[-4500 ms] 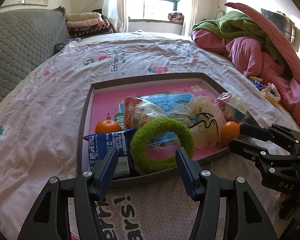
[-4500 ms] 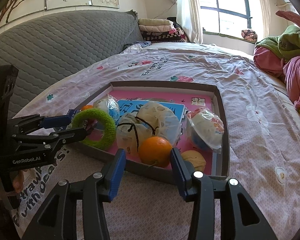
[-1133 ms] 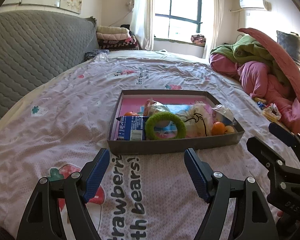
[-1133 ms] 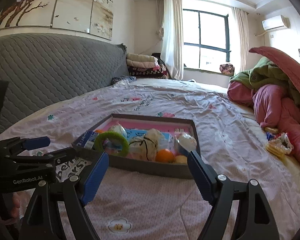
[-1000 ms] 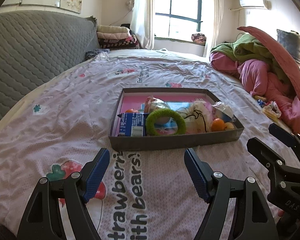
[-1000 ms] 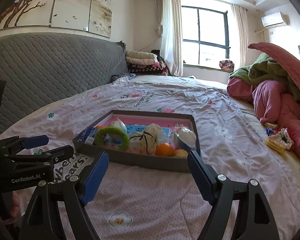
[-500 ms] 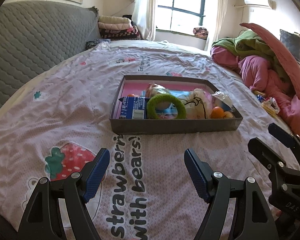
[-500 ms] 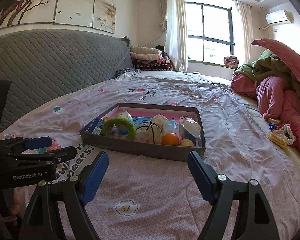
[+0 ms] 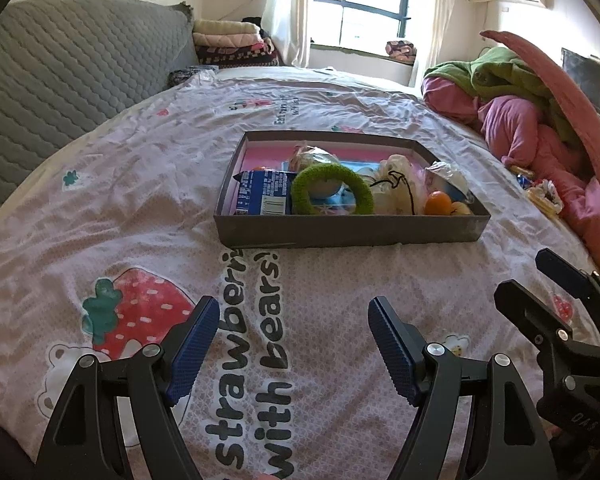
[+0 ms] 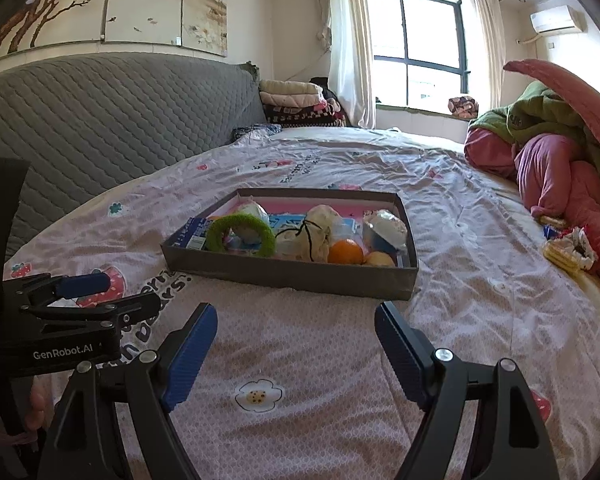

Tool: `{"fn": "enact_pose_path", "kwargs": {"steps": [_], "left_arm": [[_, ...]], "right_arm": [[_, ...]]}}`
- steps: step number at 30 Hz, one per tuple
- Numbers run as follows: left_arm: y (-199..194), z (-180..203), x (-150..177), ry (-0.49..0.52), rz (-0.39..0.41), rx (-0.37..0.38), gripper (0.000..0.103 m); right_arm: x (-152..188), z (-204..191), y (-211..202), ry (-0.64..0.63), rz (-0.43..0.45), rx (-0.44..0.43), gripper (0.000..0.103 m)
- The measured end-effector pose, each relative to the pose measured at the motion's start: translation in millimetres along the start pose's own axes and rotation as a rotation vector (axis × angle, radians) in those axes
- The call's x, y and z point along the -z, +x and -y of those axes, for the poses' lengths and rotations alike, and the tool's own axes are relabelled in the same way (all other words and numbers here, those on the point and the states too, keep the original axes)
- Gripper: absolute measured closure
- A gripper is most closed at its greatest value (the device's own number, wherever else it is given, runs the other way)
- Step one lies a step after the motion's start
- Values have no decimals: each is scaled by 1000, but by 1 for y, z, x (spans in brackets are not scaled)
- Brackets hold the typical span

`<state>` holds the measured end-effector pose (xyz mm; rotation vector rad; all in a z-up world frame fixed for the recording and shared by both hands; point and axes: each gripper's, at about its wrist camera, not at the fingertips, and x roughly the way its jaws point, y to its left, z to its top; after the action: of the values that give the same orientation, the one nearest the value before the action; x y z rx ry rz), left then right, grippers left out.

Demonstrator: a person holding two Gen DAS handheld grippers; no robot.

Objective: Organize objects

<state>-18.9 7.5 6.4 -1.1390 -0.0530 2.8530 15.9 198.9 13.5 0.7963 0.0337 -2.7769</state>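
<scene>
1. A shallow grey box point(image 9: 352, 232) w/ a pink inside sits on the bed, in the middle of both views, well ahead of both grippers.
2. Inside, left side: a blue snack packet point(image 9: 262, 196) w/ a barcode, lying flat, and a bit of orange fruit showing behind it.
3. A fuzzy green ring point(image 9: 332, 194) leans tilted just right of the packet, overlapping it.
4. Behind the ring: a clear plastic-wrapped item point(image 9: 312, 156); contents can't be made out.
5. Centre-right: a cream mesh pouch point(image 9: 396, 188) w/ a black cord.
6. Near right corner: an orange point(image 10: 345, 251), touching a yellowish round fruit point(image 10: 379, 259); a plastic-wrapped bowl-like item point(image 10: 384, 230) sits behind them.
7. Left gripper point(image 9: 294, 322): blue-padded fingers spread wide, nothing between them, hovering over the bedsheet point(image 9: 140, 184), which has a strawberry print & "strawberry with bears!" text.
8. Right gripper point(image 10: 296, 326): also spread wide & holding nothing, above the sheet, near side of the box.
9. Beyond: grey quilted headboard point(image 10: 100, 120) on the left, pile of pink & green bedding point(image 10: 548, 152) on the right, window point(image 10: 416, 48) at the far end.
</scene>
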Motion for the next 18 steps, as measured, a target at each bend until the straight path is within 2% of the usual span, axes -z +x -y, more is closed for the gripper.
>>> {"fn": "enact_pose_path", "kwargs": {"steps": [18], "left_arm": [[4, 2, 8, 24, 33, 23, 25]], "right_arm": [[15, 0, 13, 18, -30, -11, 22]]}}
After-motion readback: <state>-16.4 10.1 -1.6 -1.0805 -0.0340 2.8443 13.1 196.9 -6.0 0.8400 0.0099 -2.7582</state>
